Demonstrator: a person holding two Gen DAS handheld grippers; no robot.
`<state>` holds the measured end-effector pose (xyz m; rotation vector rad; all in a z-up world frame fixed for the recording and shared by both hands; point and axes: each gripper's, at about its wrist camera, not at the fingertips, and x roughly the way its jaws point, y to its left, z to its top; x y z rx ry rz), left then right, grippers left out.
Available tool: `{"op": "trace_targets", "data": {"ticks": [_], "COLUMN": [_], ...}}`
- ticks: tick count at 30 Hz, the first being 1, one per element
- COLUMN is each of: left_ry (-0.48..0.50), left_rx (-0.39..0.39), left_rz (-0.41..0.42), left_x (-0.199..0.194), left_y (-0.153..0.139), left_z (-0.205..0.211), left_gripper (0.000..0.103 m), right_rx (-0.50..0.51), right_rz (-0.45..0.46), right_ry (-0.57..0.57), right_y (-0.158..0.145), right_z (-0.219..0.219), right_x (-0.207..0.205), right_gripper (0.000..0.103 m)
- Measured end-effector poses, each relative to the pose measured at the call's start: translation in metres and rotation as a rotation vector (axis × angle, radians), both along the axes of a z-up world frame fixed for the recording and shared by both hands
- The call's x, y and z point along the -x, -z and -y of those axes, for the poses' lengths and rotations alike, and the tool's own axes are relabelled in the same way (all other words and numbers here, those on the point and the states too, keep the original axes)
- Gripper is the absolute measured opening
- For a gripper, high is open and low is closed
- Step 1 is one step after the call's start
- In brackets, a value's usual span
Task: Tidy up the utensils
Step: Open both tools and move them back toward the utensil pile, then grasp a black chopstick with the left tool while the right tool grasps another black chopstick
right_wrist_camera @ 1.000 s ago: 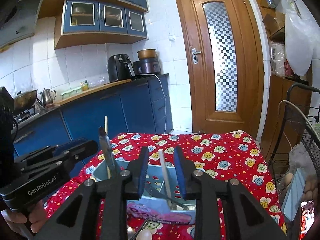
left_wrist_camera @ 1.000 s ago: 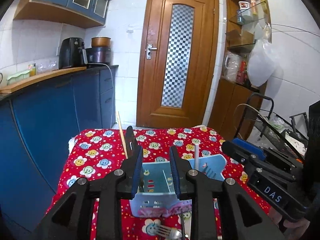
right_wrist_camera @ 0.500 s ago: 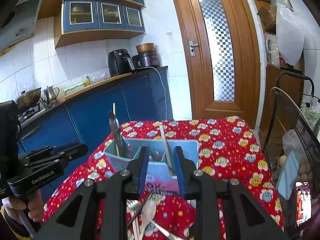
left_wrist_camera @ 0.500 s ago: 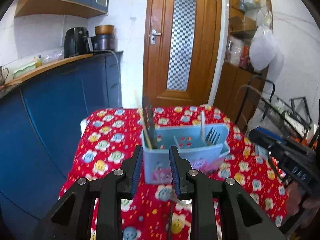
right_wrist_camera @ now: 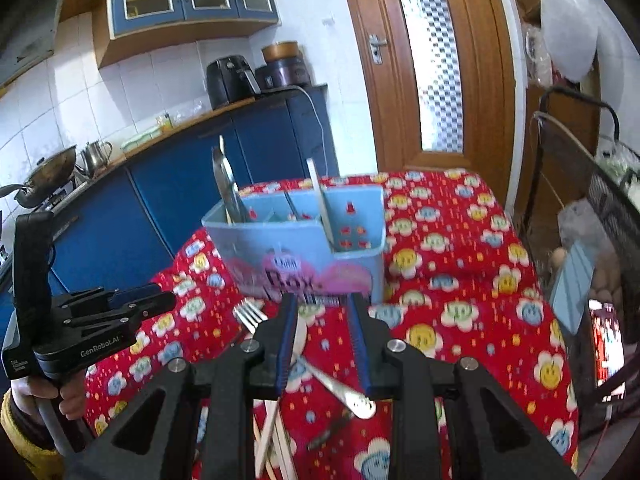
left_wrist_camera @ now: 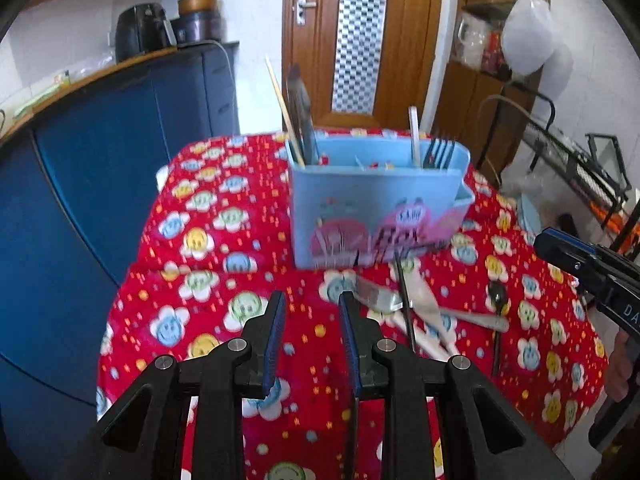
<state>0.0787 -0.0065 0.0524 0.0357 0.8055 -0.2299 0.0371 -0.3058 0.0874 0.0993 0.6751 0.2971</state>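
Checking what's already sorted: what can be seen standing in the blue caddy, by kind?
Wooden chopstick: 1
Dark metal utensil, blurred: 1
White handle: 1
Fork, tines up: 1
Total: 4

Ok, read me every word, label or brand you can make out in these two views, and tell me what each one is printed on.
"GenRobot.AI": white print on the body of the left gripper, seen in the right wrist view.
"DA", cut off by the frame edge: white letters on the right gripper, in the left wrist view.
Small white label under "GenRobot.AI": too small to read.
Pink lettering on the front of the blue utensil holder: too blurred to read.
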Motion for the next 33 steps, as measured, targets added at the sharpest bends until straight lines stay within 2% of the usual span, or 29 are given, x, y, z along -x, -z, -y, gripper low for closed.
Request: {"op": "trace_targets", "data": {"ticks": [10,16,22,26,33], "left_ry": [0.024,0.036,0.065,0.080,0.107], "left_rx": [-0.046,-0.037,-0.041,-0.025,-0.073], "left_rz": [-0.099,-0.162,-0.198,-0.255,-0.284], "left_x": [0.002,0.001,0.000,-0.008,-0.021], "left_y": [0.031,0.045,0.051,0.058,0.057], "left_z": [0.010,0.015,0.024,0.028,0.036], "left_gripper": [0.027,0.027,0.027,0.027,0.026], "right_rx": [-0.018,-0.014,-0.028,-0.037,-0.061], "right_rz": [-0.090,-0.121,-0.140,-0.152,-0.161], "right_ry": [0.017,0.028,0.041,0.048,0.045], "right_y": [0.024,0.036,0.045,0.050,0.055], "right_z": [0.006,0.008,0.014,0.016,0.017], "right_x": [0.014,0.019,0.019,0.019,0.020], "right_gripper": [0.029,0.029,0.029,0.029,0.029]}}
